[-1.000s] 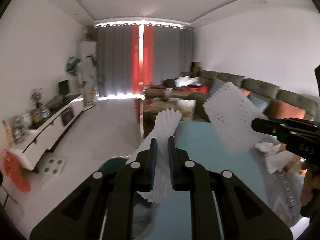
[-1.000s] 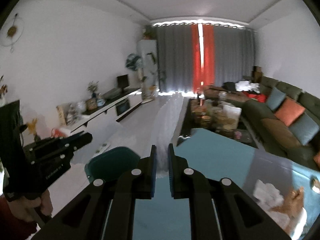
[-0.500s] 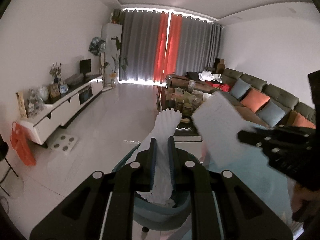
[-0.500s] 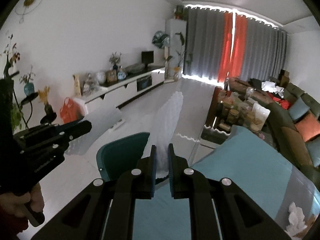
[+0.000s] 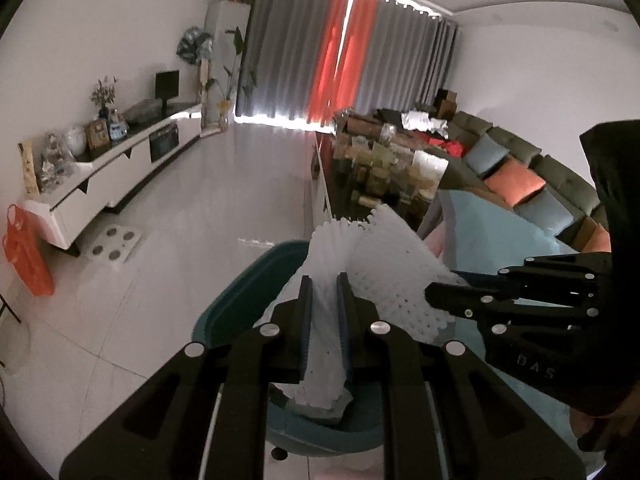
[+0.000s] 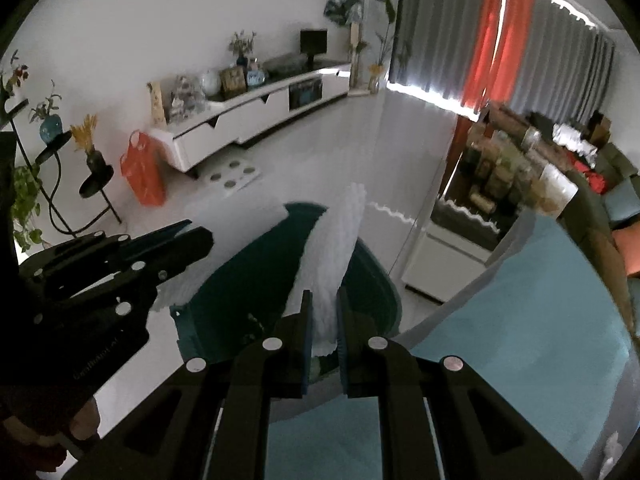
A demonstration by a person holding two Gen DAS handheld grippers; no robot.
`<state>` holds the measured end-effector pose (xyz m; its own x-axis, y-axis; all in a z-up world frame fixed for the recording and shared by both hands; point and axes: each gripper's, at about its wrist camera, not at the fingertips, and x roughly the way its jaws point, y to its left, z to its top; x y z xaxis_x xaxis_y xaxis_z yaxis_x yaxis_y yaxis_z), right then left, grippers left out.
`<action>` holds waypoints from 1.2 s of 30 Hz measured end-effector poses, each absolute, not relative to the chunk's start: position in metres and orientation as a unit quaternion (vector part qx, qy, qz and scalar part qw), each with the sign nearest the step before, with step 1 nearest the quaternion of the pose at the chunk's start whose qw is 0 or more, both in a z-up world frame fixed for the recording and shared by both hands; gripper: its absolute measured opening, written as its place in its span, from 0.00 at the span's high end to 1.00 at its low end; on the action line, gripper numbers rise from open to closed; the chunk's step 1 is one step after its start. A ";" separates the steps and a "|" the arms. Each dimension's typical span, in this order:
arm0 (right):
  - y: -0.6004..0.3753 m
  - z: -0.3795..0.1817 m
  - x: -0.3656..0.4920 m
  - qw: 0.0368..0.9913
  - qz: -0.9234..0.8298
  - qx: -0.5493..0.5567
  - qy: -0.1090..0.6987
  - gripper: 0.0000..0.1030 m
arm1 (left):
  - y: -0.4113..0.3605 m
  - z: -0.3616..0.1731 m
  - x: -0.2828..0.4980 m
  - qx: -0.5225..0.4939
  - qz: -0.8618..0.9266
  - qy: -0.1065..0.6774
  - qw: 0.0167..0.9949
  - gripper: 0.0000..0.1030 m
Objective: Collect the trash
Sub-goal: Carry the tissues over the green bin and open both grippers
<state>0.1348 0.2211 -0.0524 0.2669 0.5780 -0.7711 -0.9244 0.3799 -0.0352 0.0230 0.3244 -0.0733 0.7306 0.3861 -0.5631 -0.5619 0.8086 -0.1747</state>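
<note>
Left hand-held gripper [image 5: 323, 280]: tilted downward, jaws clamped on a white foam sheet [image 5: 328, 264] that fans up past the fingertips, above the teal bin [image 5: 240, 300] on the floor.
Teal bin: below both grippers, just left of the bench [image 6: 520, 340] with its blue cover.
Right hand-held gripper [image 6: 323, 298]: pitched steeply down, jaws closed on a second white foam sheet [image 6: 340, 248], over the bin's mouth.

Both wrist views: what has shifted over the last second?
Both grippers swung away from the teal tabletop and dipped, so the teal plastic bin now sits below them. The left gripper and right gripper came closer together over it. Unchanged: each stays shut on its own white foam mesh sheet, left, right; nothing released yet.
</note>
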 end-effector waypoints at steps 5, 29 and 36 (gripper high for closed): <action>0.234 -0.064 0.141 0.741 0.495 -0.264 0.370 0.91 | 0.336 -0.093 0.046 -0.184 0.253 0.275 0.909 0.87; 0.266 -0.093 0.153 0.704 0.495 -0.294 0.417 0.83 | 0.364 -0.154 0.094 -0.228 0.249 0.326 0.883 0.79; 0.263 -0.091 0.154 0.709 0.496 -0.286 0.413 0.71 | 0.373 -0.152 0.089 -0.238 0.271 0.314 0.879 0.45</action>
